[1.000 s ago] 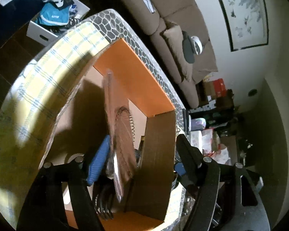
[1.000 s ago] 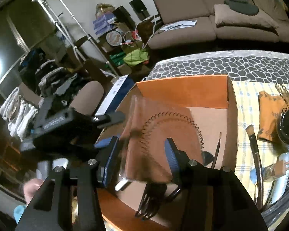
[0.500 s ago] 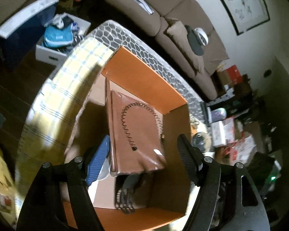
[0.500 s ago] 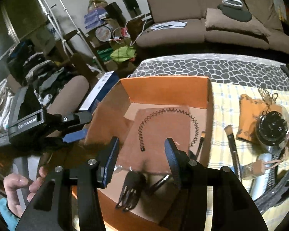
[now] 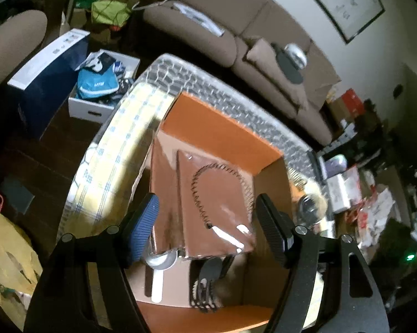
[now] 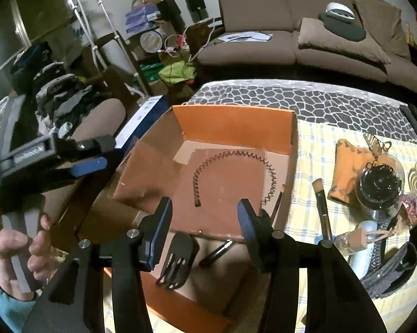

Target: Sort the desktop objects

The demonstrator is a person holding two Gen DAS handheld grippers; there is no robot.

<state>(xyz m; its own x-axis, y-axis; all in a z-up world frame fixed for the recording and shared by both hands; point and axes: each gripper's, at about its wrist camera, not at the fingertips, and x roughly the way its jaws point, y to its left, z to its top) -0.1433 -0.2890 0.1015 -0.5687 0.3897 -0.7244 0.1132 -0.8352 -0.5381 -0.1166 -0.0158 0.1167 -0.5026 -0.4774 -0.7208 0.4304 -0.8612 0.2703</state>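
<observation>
An orange cardboard box [image 6: 233, 123] stands on the checked tablecloth. Inside lies a brown packet with a black zigzag headband [image 6: 230, 183], also in the left wrist view [image 5: 216, 202]. A black claw hair clip [image 6: 177, 260] and a thin brush lie beside it in the box. My right gripper [image 6: 205, 222] is open and empty above the box's near side. My left gripper [image 5: 205, 216] is open and empty above the box; it also shows in the right wrist view [image 6: 89, 163] at the box's left.
To the box's right lie a makeup brush [image 6: 320, 208], an orange pouch [image 6: 347, 172], a round black brush in a jar [image 6: 380, 186] and dark belts [image 6: 388, 266]. A sofa [image 6: 305, 36] stands behind the table. Boxes [image 5: 103, 88] sit on the floor at left.
The brown packet, upright between my left fingers a second ago, now lies flat in the box. Both grippers have drawn back and up from the box.
</observation>
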